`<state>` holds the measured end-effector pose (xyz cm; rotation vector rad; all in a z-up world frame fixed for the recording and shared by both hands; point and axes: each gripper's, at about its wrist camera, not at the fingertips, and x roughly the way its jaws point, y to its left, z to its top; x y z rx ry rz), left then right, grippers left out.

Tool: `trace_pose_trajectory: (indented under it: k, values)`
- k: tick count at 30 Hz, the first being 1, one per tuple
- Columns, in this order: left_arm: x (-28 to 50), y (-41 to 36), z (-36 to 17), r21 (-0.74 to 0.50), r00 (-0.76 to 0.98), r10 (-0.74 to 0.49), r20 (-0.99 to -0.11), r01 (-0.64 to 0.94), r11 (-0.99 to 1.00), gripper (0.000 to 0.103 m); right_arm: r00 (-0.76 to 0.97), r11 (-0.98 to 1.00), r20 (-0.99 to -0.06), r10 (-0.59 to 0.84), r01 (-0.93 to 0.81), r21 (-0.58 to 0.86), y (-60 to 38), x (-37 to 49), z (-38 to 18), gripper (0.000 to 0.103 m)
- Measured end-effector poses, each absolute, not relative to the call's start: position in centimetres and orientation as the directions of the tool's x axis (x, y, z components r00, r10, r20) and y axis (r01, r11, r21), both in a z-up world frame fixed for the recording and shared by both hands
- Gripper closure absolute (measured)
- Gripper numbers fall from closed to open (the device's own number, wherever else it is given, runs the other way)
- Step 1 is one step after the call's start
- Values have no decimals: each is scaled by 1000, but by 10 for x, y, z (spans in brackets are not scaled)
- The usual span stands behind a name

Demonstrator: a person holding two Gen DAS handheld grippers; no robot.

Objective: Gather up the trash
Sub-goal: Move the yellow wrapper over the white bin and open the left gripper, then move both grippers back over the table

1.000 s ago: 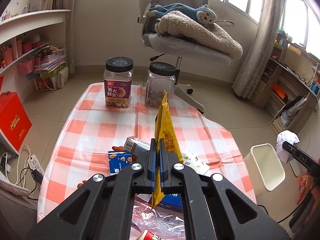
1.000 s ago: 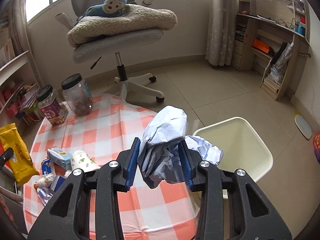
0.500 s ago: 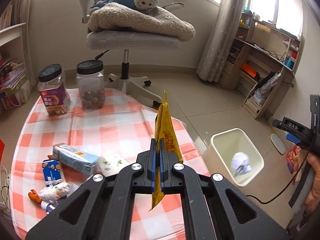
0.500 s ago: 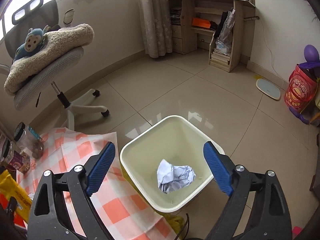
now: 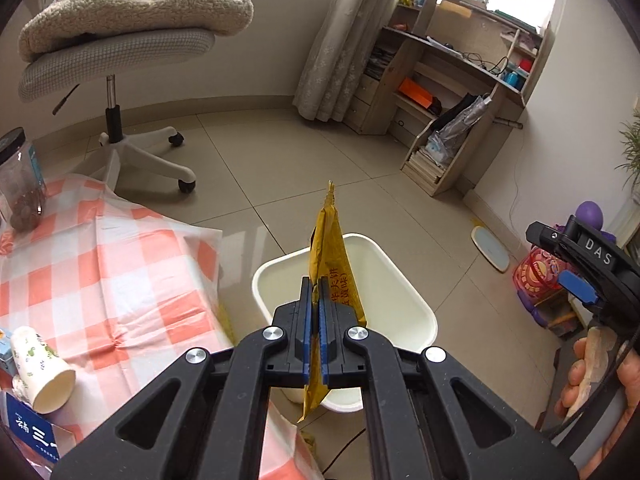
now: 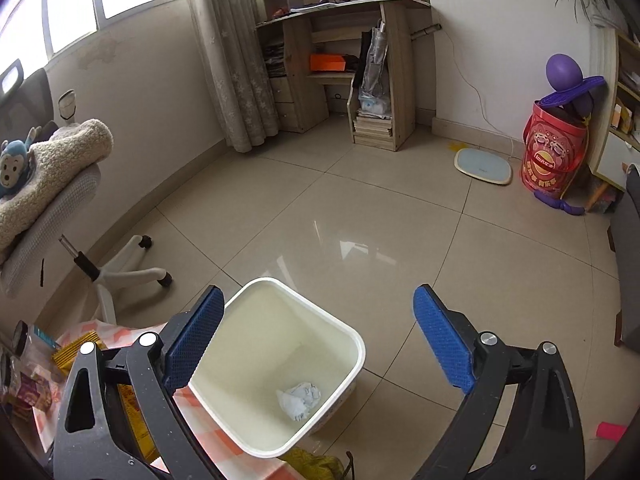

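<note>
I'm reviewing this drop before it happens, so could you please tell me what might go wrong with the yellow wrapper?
1. The yellow wrapper is long and light; released by the left gripper from above, it may flutter past the white bin onto the floor.
2. It may snag on the bin's rim.
3. The right gripper, its fingers opening with nothing between them, hovers over the bin and may collide.

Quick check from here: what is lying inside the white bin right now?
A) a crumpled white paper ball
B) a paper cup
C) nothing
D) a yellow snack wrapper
A: the right wrist view shows a crumpled white paper ball on the bottom of the white bin; the yellow snack wrapper is clamped in the left claw.
</note>
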<state>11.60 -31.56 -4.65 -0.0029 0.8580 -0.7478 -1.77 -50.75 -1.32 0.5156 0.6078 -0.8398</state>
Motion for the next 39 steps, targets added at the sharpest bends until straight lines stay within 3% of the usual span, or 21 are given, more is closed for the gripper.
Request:
trace_pose_trajectory:
  k: [5, 7, 9, 10, 16, 28, 39]
  values:
    - [131, -350, -61, -359, 356, -611, -707, 564, 744, 99, 515, 549, -671, -534, 814, 188, -516, -22, -13, 11]
    - [138, -359, -68, -386, 327, -610, -721, 541, 747, 91, 520, 549, -662, -540, 814, 192, -516, -26, -10, 11]
    - [139, -359, -70, -388, 331, -597, -731, 518, 762, 52, 526, 550, -656, -542, 812, 197, -516, -28, -8, 11]
    - [139, -357, -69, -386, 344, -595, -726, 512, 767, 48, 528, 552, -653, -542, 810, 197, -515, -28, -7, 11]
    - [137, -323, -60, -329, 416, -546, -727, 487, 809, 43, 554, 596, -636, -538, 783, 179, -501, -19, -2, 10]
    - [120, -229, -19, -150, 676, -390, -626, 386, 910, 16, 590, 692, -552, -589, 721, 31, -422, 9, 2, 7]
    - [102, -146, -5, -13, 802, -196, -564, 229, 973, 8, 668, 802, -528, -524, 596, -43, -338, 29, -2, 7]
